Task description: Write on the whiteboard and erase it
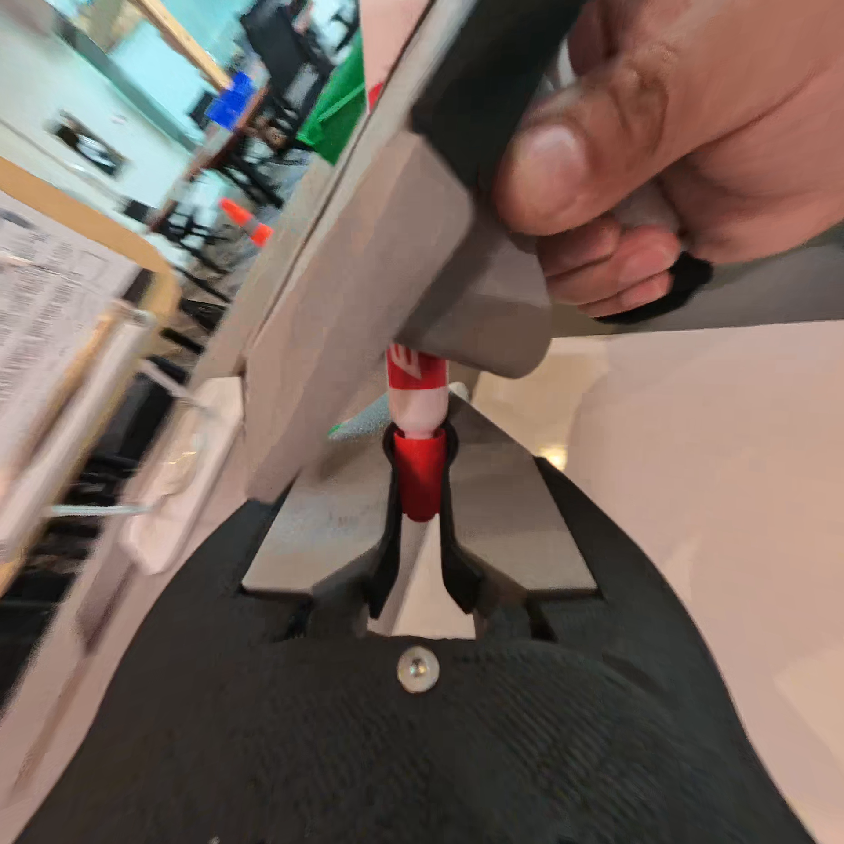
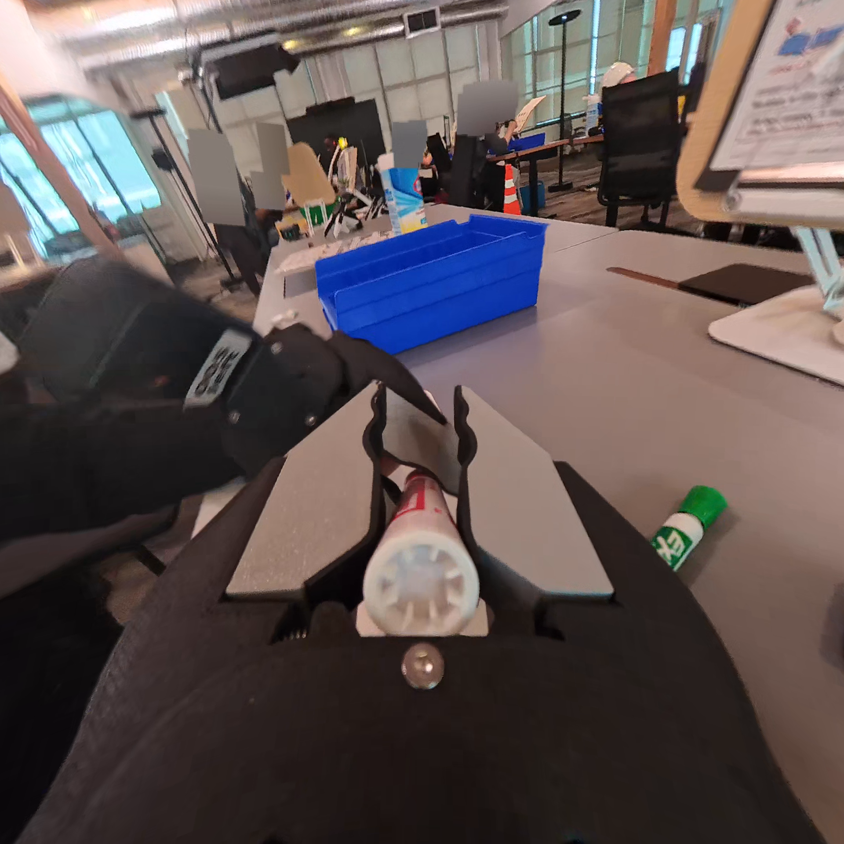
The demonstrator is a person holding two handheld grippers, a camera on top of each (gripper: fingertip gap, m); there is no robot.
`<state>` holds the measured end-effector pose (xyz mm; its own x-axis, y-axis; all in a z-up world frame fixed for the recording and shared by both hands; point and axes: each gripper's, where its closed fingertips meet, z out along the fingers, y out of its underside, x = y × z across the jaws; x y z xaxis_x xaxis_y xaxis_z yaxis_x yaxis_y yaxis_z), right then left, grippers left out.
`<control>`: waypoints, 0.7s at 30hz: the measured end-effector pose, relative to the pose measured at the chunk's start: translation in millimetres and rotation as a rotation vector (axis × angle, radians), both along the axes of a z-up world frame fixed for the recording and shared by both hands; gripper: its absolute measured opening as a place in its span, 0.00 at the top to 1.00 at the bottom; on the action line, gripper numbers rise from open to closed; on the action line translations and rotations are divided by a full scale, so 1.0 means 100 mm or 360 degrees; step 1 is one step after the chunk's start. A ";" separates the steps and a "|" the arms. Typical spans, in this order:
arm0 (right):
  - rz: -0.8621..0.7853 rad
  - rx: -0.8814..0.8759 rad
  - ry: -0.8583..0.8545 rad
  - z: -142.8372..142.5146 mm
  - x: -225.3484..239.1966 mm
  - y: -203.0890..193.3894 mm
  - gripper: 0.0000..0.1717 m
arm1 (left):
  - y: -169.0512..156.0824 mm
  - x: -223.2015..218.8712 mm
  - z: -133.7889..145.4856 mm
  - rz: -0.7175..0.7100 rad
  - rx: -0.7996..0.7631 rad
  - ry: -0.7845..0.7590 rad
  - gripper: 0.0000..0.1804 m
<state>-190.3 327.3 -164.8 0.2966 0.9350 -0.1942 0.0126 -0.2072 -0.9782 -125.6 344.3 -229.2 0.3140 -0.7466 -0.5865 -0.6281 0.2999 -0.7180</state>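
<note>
Tabletop backdrop; marker (image 2: 422, 543) between both tongs

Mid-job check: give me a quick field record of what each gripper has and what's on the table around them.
left gripper: pads closed on the red cap of the red marker
right gripper: pads against the white barrel of the red marker, its butt end facing the camera
marker state: cap still on or only just parting; cannot tell
green marker: capped, lying on the grey table to the right, untouched
blue bin: on the table, ahead of the grippers
whiteboard: not identifiable in either view
</note>
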 end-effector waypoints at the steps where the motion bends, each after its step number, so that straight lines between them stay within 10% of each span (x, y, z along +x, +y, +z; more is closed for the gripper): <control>1: 0.0028 0.0085 -0.0039 0.01 -0.03 -0.06 0.84 | -0.08 0.03 -0.05 -0.0068 -0.0159 -0.0032 0.96; 5: 0.0384 0.0323 -0.0022 0.13 -0.20 -0.56 0.83 | -0.83 0.10 -0.07 -0.0756 -0.1008 -0.0224 0.95; 8: 0.0312 0.0289 -0.0055 0.10 -0.24 -0.48 0.83 | -0.95 -0.01 0.03 -0.0946 -0.1208 -0.0334 0.95; 13: 0.0067 -0.0343 0.0182 -0.03 0.05 0.10 0.83 | -0.12 0.02 0.02 -0.0204 -0.0414 -0.0240 0.94; 17: -0.0048 -0.0245 0.0076 -0.08 0.09 0.15 0.83 | 0.19 -0.03 0.02 0.0172 0.0247 0.0113 0.94; 21: 0.0031 -0.0006 0.0038 0.05 0.01 -0.04 0.83 | -0.02 0.05 0.00 -0.0049 -0.0072 -0.0051 0.95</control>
